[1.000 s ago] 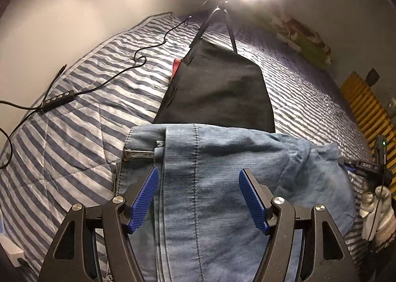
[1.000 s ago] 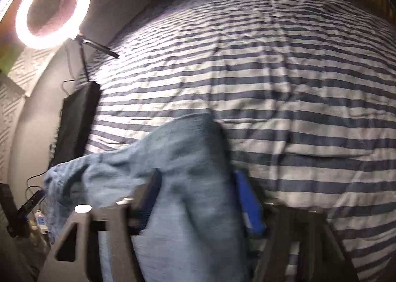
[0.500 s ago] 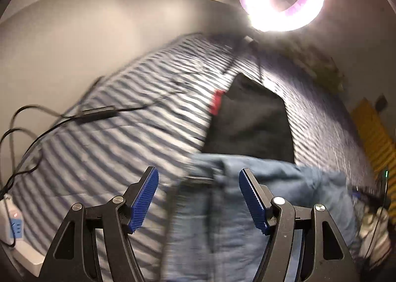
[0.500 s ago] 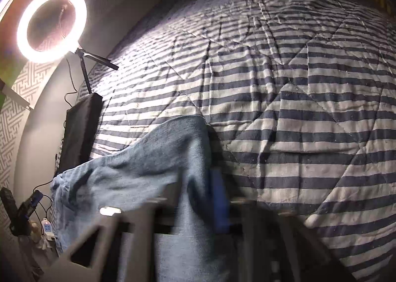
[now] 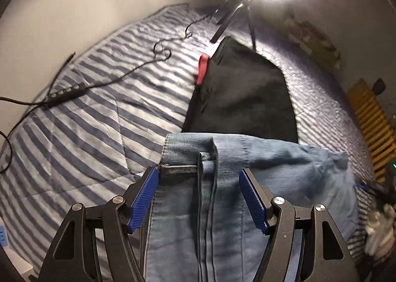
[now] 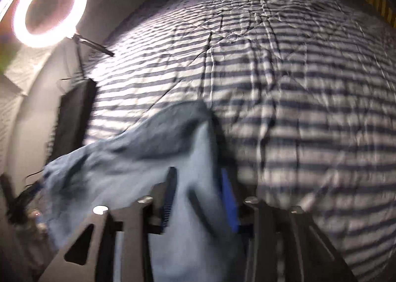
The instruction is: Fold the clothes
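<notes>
While the left tongs [image 5: 199,197] hover wide open over the jeans [image 5: 237,165] at the waistband, the right tongs [image 6: 198,197] pinch their far edge, probably to fold it across the bed [image 6: 297,84].

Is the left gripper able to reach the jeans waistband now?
Probably yes: the left gripper is open, its fingers either side of the jeans waistband, nothing between them.

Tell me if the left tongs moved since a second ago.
Yes. The left tongs swung away, then returned slightly left over the jeans, judged against the black garment.
</notes>
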A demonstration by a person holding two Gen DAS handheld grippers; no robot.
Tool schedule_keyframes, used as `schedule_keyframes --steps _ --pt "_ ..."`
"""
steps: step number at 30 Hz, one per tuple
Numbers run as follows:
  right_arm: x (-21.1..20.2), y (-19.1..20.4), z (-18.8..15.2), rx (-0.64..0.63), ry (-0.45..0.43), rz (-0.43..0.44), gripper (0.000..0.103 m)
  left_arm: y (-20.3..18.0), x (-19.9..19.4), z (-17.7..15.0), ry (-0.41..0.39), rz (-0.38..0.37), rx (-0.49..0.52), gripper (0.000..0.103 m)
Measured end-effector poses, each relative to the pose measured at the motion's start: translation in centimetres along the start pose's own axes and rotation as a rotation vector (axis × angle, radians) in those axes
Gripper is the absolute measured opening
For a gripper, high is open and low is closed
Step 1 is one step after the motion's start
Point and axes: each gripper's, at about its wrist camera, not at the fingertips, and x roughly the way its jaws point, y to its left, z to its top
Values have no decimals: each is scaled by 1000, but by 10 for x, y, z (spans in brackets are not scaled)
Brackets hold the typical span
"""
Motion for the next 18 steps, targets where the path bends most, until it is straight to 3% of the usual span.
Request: schedule_keyframes --steps 1,2,3,4,6,7,9,11,14,18 --pt "-8 -3 -8 -9 -1 -1 41 0 4 0 -6 13 2 61" --pt "-15 -8 -17 -13 6 0 42 1 4 1 -20 13 1 41" --pt "-22 -16 -28 -2 21 8 42 1 -1 3 -44 23 -9 37" --pt "-26 -22 -37 13 33 17 42 2 -6 5 -64 56 -9 37" --pt "-31 -36 -59 32 80 31 43 9 -21 11 -139 199 -2 39" --pt "-33 -40 -70 27 104 37 44 17 -29 14 -152 243 -33 46" --pt "-36 -47 -88 35 120 67 45 26 -41 15 -153 163 -82 59" --pt "-40 -52 -102 56 124 116 45 16 -53 12 -171 107 -47 66" --pt "-44 -54 -115 63 109 148 45 -11 -57 4 -172 76 40 68" --pt "-45 -63 -118 127 85 195 45 -65 -48 -20 -102 -51 163 68"
